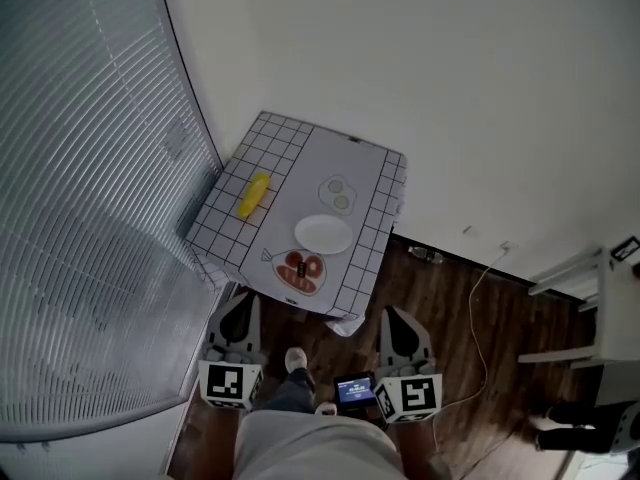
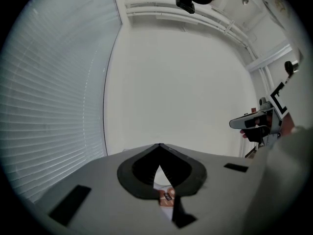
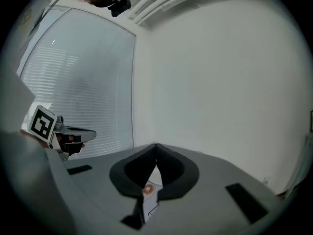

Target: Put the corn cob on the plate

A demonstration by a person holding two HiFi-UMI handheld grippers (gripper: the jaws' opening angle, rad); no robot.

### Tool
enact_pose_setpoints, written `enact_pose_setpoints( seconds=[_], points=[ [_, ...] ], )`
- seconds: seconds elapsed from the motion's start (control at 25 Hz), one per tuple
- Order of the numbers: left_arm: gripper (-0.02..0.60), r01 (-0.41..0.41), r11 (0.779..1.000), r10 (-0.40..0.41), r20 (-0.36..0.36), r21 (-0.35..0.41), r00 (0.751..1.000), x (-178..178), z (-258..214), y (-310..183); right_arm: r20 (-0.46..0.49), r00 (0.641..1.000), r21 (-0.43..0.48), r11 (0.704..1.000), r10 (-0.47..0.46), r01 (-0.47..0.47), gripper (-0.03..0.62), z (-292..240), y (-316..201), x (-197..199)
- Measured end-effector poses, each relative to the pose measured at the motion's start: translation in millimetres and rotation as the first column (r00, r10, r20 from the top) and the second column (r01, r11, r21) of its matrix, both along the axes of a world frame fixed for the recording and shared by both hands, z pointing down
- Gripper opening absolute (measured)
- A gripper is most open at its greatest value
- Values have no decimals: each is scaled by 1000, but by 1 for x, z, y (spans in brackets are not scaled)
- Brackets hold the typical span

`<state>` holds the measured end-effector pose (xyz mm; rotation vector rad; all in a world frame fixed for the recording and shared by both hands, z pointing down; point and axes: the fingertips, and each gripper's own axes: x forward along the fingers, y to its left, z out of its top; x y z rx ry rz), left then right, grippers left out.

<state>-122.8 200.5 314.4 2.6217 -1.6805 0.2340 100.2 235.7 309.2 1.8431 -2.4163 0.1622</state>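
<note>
Against one white wall (image 1: 420, 88) and beside one slatted window blind (image 1: 80, 188), one small table (image 1: 372, 230) is standing on dark wood floor (image 1: 450, 298), wearing a white cloth ruled in black squares.

Grippers, two: the left gripper (image 1: 240, 303) and the right gripper (image 1: 393, 313) are hanging side by side short of the table's near edge, well apart from everything on it. Each is carrying one marker cube. Each gripper view is showing its jaws pressed together tip to tip, pinching nothing.

Mat, one (image 1: 320, 158): pale grey, lying down the middle of the cloth and bearing two printed pictures, a pair of fried eggs at the far end and a cut of red meat at the near end.

Plate, one (image 1: 323, 234): plain white, sitting on the mat between the two pictures.

Corn cob, one (image 1: 253, 195): yellow all over, short and stubby, with no husk showing. It is lying flat on the squared cloth left of the mat, well apart from the plate and touching nothing but the cloth.

Lit screen, one (image 1: 355, 390): small, showing low between the two marker cubes.

Dark object, one (image 1: 301, 267): resting on the meat picture, too small to identify.
</note>
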Motion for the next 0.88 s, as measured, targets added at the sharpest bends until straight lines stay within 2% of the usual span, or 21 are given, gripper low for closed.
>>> enact_pose_setpoints(
  seconds=[0.4, 0.52, 0.64, 0.88],
  points=[
    [6, 29, 1000, -30, -47, -12, 998, -36, 0, -88, -23, 1000, -16, 1000, -12, 11, 6, 7, -91, -32],
    [6, 16, 1000, -17, -36, -17, 999, -44, 6, -110, -27, 1000, -24, 1000, -5, 4, 6, 9, -107, -38],
    [6, -3, 1000, 3, -24, -11, 1000, -46, 13, -131, -29, 1000, -43, 999, 4, -6, 6, 15, -118, -39],
    [6, 6, 999, -8, -35, -36, 999, -37, 18, -166, -17, 1000, -65, 998, -18, 17, 6, 22, -147, -36]
  ],
)
